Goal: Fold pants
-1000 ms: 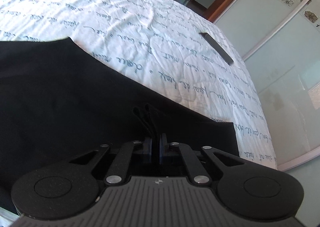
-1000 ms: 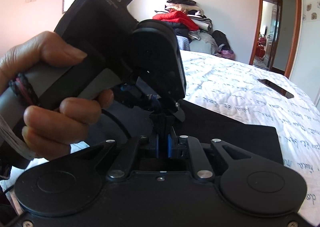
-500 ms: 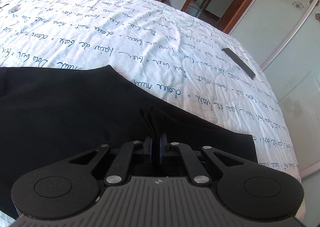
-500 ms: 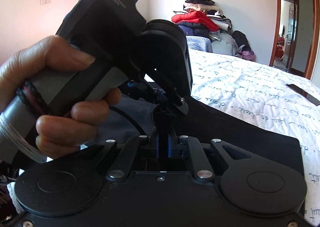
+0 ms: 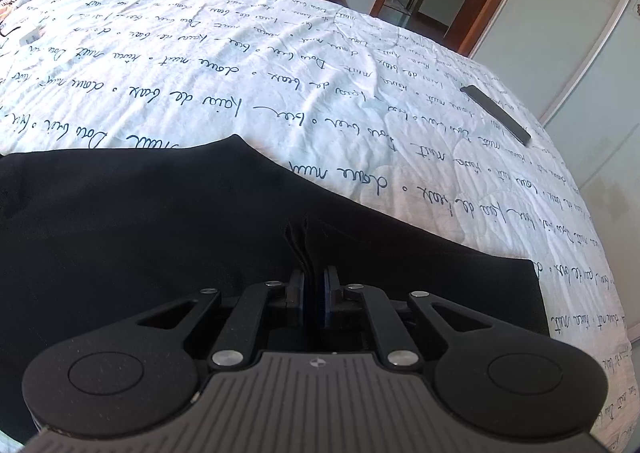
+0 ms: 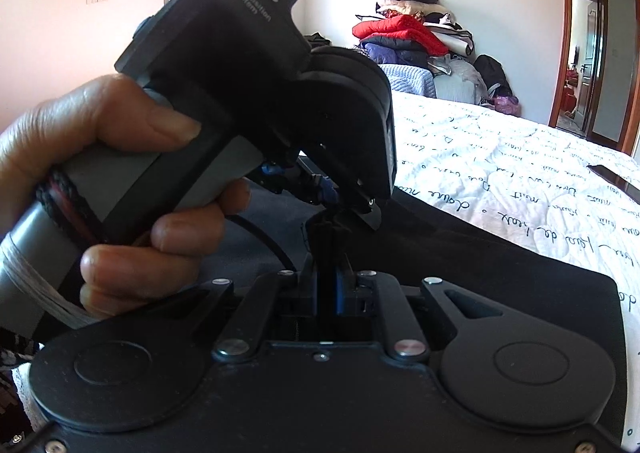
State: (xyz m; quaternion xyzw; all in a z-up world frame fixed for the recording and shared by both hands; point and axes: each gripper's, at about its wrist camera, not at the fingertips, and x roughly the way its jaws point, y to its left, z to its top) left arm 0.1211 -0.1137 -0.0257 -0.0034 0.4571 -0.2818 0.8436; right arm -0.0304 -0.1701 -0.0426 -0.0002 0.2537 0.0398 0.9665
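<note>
Evidently soft, limp black fabric pants (image 5: 168,237), spread flat over white script-printed quilt (image 5: 280,65). Left gripper (image 5: 314,285) easing open around bunched edge; right gripper (image 6: 330,281) pinching same edge. Best gripped at hems, pulled taut.

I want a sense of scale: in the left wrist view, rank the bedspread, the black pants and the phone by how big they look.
1. bedspread
2. black pants, though being nearer the camera inflates them
3. phone, clearly smallest
</note>
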